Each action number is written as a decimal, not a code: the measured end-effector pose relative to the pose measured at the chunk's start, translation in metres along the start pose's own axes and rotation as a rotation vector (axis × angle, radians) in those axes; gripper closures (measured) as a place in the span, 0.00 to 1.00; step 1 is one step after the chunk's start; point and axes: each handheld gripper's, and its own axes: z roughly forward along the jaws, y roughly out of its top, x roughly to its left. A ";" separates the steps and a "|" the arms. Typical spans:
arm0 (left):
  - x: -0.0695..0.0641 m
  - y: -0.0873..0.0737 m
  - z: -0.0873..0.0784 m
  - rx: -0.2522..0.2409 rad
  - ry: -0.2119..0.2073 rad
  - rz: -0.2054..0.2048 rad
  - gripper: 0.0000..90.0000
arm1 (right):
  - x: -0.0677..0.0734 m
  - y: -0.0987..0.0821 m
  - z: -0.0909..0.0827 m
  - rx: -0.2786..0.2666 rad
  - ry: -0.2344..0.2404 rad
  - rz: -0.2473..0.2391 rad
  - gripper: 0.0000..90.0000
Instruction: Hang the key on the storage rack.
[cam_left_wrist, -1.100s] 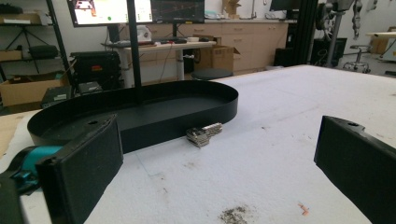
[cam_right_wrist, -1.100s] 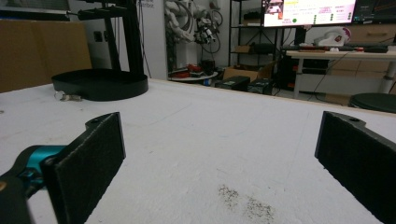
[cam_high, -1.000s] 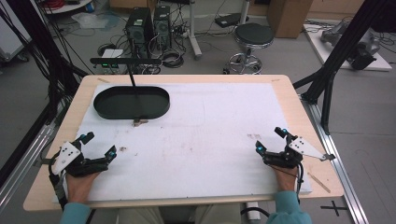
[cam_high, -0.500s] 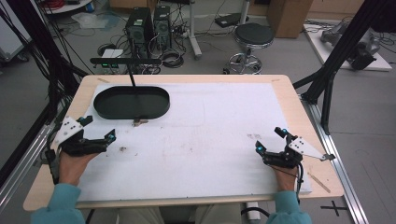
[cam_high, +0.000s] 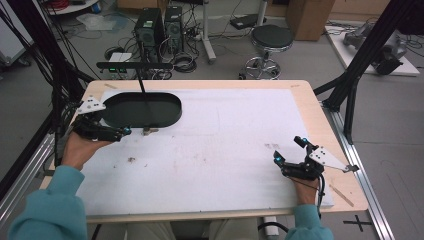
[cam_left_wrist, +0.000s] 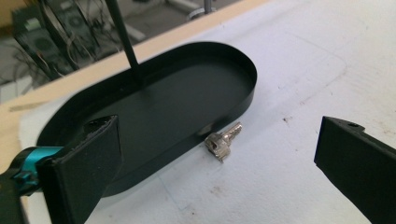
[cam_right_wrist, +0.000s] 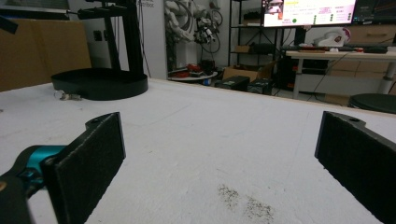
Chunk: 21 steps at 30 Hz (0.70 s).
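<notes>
A small silver metal fitting (cam_left_wrist: 224, 141) lies on the white table cover (cam_high: 230, 150), touching the outer wall of a shallow black oval tray (cam_left_wrist: 177, 100), just ahead of the left gripper (cam_left_wrist: 210, 168) and between its jaws' line of sight. The left hand (cam_high: 80, 147) reaches forward beside the tray, its gripper wide open and holding nothing. The right gripper (cam_high: 290, 152) rests far across the cover, jaws wide open and empty.

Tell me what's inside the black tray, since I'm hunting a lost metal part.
The black tray holds just a thin black post rising from its floor. A small metal part lies outside, against its wall. The left jaw covers the near corner.
</notes>
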 end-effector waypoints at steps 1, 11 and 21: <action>0.000 0.002 0.002 0.020 0.004 -0.003 0.02 | 0.000 0.000 0.000 0.000 0.000 -0.001 0.01; 0.002 0.023 0.029 0.183 0.001 -0.030 0.02 | 0.000 0.000 0.000 0.000 -0.001 -0.009 0.01; 0.001 0.029 0.054 0.325 0.029 -0.080 0.02 | 0.000 0.000 0.000 0.001 0.003 0.000 0.01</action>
